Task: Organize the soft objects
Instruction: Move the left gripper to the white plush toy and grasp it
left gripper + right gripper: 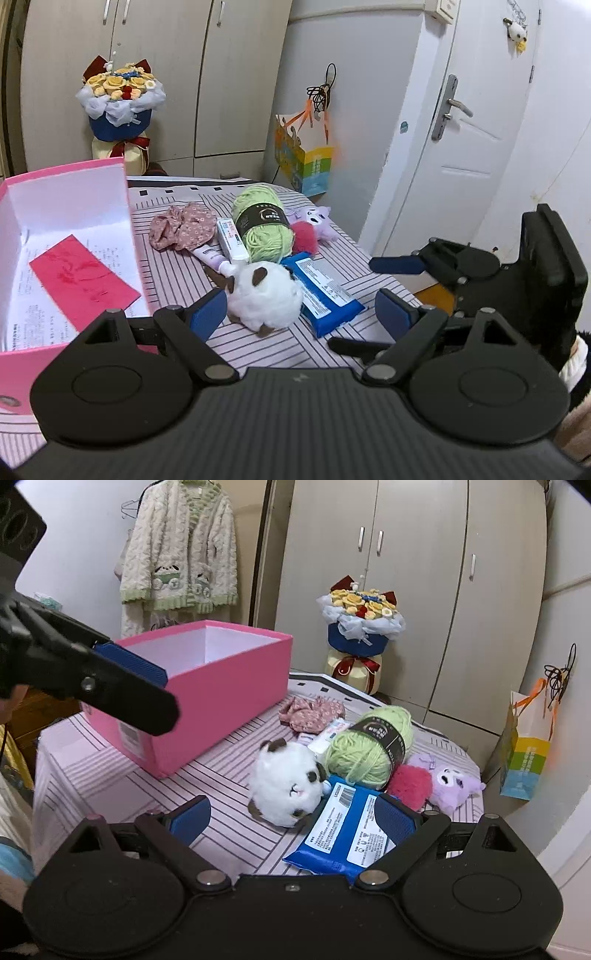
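A pile lies on the striped cloth: a white plush point(264, 299) point(288, 786), green yarn point(258, 225) point(369, 749), a pink pompom point(306, 236), a purple plush point(454, 782) and a floral scrunchie point(184, 225). An open pink box point(66, 171) point(221, 672) stands left of them, with papers and a red envelope inside. My left gripper point(298, 301) is open, just short of the white plush. My right gripper point(293, 805) is open too, above a blue wipes pack point(343, 834), with its fingers point(397, 265) showing at the right of the left wrist view. Neither holds anything.
A small carton and a tube point(231, 240) lie among the soft things. A flower bouquet point(364, 627) stands behind the table by the wardrobe. A paper bag point(303, 162) hangs near the white door point(461, 140). A fleece robe point(181, 546) hangs on the wall.
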Demonstrator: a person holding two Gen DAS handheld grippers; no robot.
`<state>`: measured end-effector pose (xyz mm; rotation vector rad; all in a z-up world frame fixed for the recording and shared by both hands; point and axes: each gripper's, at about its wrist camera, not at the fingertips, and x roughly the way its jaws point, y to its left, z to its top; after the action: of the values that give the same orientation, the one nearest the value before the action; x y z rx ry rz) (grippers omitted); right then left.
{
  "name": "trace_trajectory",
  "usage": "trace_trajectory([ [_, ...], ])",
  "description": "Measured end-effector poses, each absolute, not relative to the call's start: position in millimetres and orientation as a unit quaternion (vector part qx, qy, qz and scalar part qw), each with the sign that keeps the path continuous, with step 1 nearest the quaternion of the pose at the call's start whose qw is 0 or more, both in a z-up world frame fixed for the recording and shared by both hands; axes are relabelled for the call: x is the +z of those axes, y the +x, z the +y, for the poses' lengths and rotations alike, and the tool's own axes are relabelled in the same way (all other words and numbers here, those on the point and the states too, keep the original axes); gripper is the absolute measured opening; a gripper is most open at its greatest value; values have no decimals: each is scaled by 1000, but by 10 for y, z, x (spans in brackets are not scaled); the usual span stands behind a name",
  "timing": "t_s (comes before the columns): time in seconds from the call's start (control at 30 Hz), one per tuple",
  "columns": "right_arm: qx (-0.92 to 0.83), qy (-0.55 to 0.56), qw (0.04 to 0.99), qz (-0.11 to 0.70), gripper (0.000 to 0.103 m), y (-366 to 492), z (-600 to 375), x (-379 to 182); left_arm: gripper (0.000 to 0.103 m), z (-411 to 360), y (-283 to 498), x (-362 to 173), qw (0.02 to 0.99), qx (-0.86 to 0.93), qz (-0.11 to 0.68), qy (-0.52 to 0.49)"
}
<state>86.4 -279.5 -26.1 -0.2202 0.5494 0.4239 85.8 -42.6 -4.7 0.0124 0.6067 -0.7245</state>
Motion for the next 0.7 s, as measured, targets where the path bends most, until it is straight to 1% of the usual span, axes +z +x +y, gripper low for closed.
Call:
trace_trajectory([
  [0.13, 207, -59, 930, 299, 96, 1092, -2815, -471, 86, -576, 967, -145, 899, -337, 279, -10],
  [0.2, 214, -26, 927, 307, 94, 1201, -2842, -578, 85, -665, 1015, -200, 904, -328, 274, 0],
  [0.33, 212, -21, 932, 293, 92, 1283, -2782, -701, 84, -836, 1149, -333, 915, -297, 272, 11],
  [0.53, 215, -10, 935, 281, 92, 1401, -2715, -796, 83, -1036, 1247, -544, 936, -242, 247, 61],
  [0.63, 210, -2, 937, 279, 92, 1443, -2724, -838, 83, -1025, 1326, -605, 932, -244, 266, 46],
  [0.7, 211, -4, 938, 276, 92, 1432, -2720, -844, 79, -998, 1410, -653, 921, -255, 293, 23],
])
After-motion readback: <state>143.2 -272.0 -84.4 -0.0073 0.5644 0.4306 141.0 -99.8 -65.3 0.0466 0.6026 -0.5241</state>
